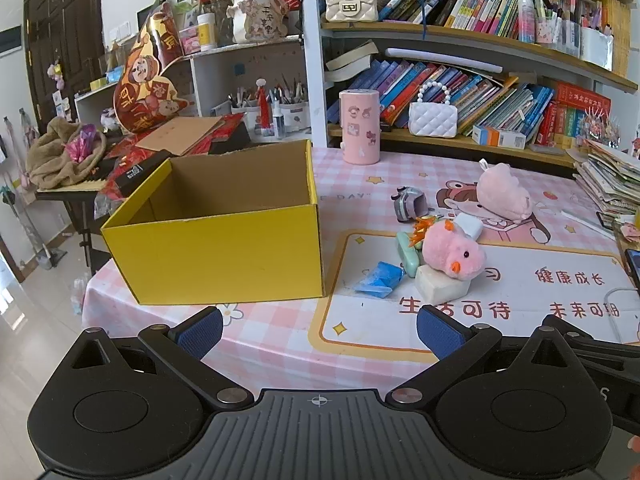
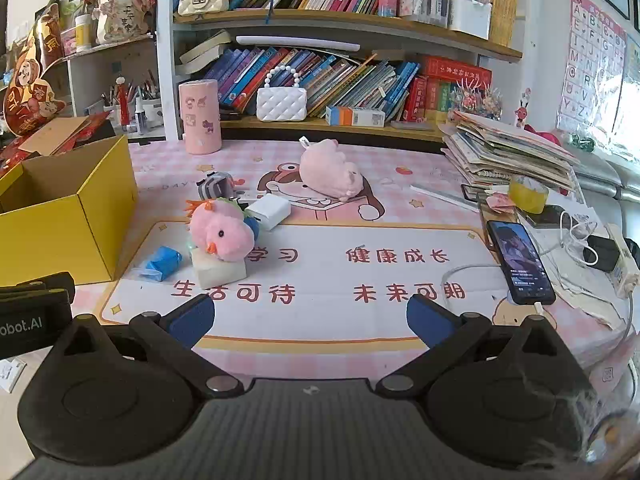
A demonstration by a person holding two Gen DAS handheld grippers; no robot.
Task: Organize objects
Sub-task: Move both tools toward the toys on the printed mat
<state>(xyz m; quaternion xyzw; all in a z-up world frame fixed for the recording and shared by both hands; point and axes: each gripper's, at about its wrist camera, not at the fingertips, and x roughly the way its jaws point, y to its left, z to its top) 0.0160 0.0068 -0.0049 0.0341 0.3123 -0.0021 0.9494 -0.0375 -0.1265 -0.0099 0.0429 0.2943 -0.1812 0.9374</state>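
Gaping tongs (image 1: 320, 330) over pink checked tablecloth (image 1: 280, 332)

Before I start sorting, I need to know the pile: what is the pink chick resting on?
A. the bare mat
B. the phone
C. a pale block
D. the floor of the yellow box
C: the chick lies on top of a pale block on the mat, beside and outside the yellow box, and well away from the phone.
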